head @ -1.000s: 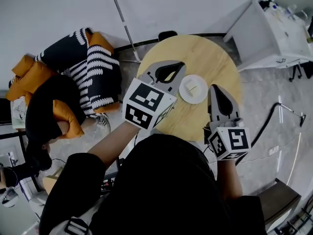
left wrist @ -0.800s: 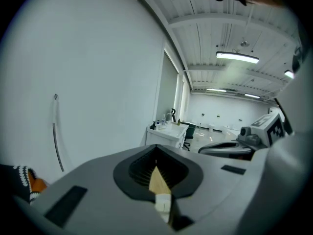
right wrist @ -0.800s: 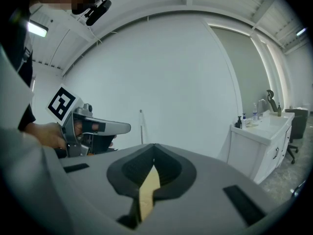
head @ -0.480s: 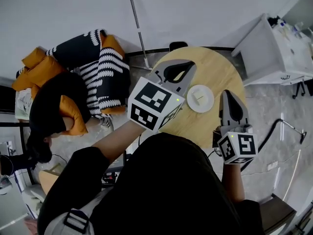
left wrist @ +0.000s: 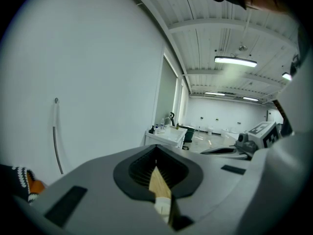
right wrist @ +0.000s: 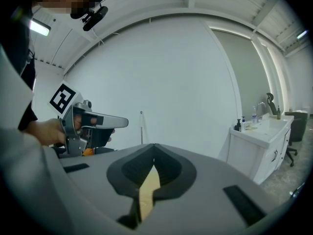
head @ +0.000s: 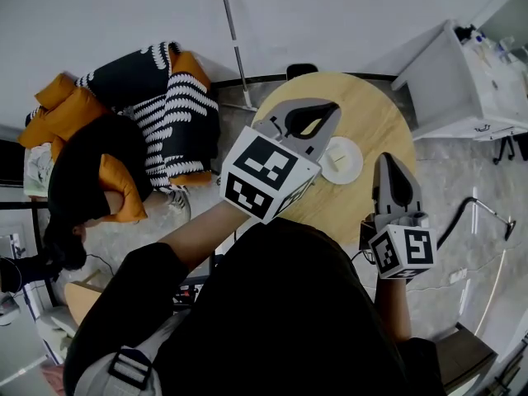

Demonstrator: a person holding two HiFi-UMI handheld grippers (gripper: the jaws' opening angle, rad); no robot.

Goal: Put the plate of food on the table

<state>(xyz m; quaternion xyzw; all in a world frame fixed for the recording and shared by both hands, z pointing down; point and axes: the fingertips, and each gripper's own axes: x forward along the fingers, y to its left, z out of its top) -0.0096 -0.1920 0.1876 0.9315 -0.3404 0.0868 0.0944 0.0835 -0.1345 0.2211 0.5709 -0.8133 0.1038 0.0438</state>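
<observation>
Head view: plate (head: 341,160) sits on round wooden table (head: 371,114); left gripper (head: 333,110) and right gripper (head: 387,160) fingers closed, empty.

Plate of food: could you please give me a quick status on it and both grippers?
Left gripper shut, empty. Right gripper shut, empty. Plate resting on table, between them, not held. Nothing in the way.

The left gripper (head: 326,112) and right gripper (head: 389,165) are grey, their cubes (head: 268,174) marked with black-and-white squares. Between them sits a white plate (head: 341,159) on a pale wood table (head: 371,110). Left of the left gripper are orange cushions (head: 62,114) and a black throw (head: 177,122) striped white.
</observation>
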